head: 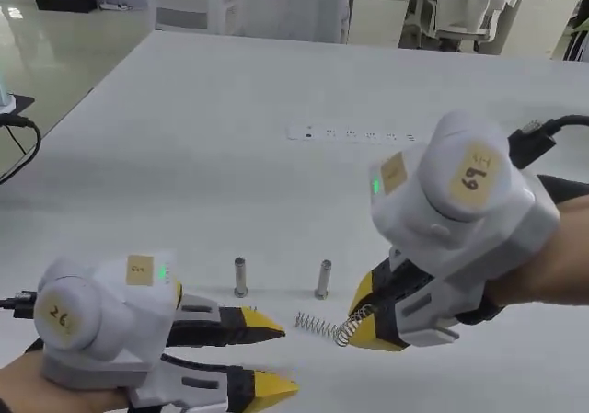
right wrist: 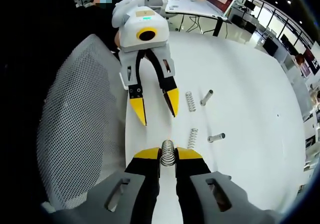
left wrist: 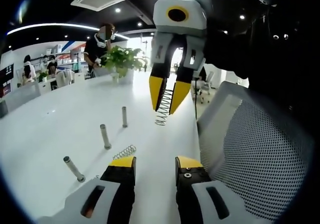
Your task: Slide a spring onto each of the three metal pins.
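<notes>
Right gripper (right wrist: 168, 156) is pressed onto one spring (right wrist: 168, 151), pinched at one end. In the head view the coil is seen sticking out sideways toward frame centre, low over the bench (head: 184, 155). Left gripper (head: 285, 356) is spread with nothing held, at lower left of the head view.

Three pins are seen upright and bare in the left gripper view: near pin (left wrist: 73, 168), middle pin (left wrist: 104, 136), far pin (left wrist: 124, 116). No pin is loaded yet, so the step is judged to be the first spring's carry.

For a clean fit:
- The coil should be turned upright, free end down.
- It should be centred over a pin top and lowered straight.
- Held at one end, it is likely to wobble, so a slow approach is advised.
- Release is best made once the coil is well over the pin.

Two loose springs (right wrist: 190, 101) (right wrist: 193, 137) are noted on the bench just beside the pins and could be knocked. The left gripper's jaws lie near the pins and may crowd the approach.

A mesh chair back (left wrist: 260, 149), a plant (left wrist: 120, 59) and a socket strip (head: 354, 135) are well apart.
</notes>
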### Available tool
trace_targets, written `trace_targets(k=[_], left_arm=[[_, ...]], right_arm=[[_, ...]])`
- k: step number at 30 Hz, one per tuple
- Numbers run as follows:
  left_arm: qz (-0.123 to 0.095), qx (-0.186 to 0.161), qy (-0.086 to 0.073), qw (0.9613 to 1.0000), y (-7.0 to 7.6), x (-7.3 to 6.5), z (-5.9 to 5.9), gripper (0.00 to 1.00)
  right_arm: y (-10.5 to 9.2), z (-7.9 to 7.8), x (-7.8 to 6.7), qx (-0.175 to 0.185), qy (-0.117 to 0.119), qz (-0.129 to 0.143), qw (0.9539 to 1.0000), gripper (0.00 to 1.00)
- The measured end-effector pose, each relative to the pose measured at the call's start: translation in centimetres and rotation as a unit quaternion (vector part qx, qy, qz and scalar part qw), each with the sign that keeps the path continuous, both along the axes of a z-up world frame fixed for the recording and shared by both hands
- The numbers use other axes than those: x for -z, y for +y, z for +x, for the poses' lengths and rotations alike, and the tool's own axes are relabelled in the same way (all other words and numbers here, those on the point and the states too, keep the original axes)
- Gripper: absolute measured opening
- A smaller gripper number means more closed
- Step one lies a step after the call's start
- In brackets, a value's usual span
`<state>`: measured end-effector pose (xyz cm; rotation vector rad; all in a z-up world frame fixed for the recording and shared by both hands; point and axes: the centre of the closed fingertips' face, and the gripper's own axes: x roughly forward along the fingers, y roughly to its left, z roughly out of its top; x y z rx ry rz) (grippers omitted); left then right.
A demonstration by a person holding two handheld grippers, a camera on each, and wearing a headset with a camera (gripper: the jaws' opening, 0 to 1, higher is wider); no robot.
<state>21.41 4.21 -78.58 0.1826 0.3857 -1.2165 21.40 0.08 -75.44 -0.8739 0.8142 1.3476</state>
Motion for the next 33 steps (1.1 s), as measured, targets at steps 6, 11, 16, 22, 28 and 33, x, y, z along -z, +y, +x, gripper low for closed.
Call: trace_targets(k=[6,11,16,22,28,33], left_arm=[[-0.008,-0.032,0.006,0.9994,1.1,0.0,0.6,0.39],[-0.015,-0.055,0.012,0.9983,2.0,0.0,0.8,0.44],[-0.021,-0.076,0.017,0.9967,2.8,0.1,0.8,0.50],[-0.025,-0.098,0.014,0.9948,3.7,0.0,1.1,0.58],[-0.029,-0.118,0.011,0.9925,4.4,-0.2,1.3,0.62],[-0.033,-0.129,0.012,0.9910,4.8,-0.1,1.2,0.64]], right_arm=[[-0.8,0.5,0.2,0.010,-0.001,-0.004,0.9999,0.09],[-1.0,0.7,0.2,0.014,-0.003,-0.006,0.9999,0.09],[-1.6,1.2,0.3,0.020,-0.006,-0.010,0.9997,0.09],[-2.4,1.9,0.3,0.031,-0.009,-0.011,0.9994,0.09],[-3.3,2.5,0.0,0.041,-0.013,-0.015,0.9990,0.09],[-4.0,3.2,-0.1,0.048,-0.020,-0.022,0.9984,0.09]])
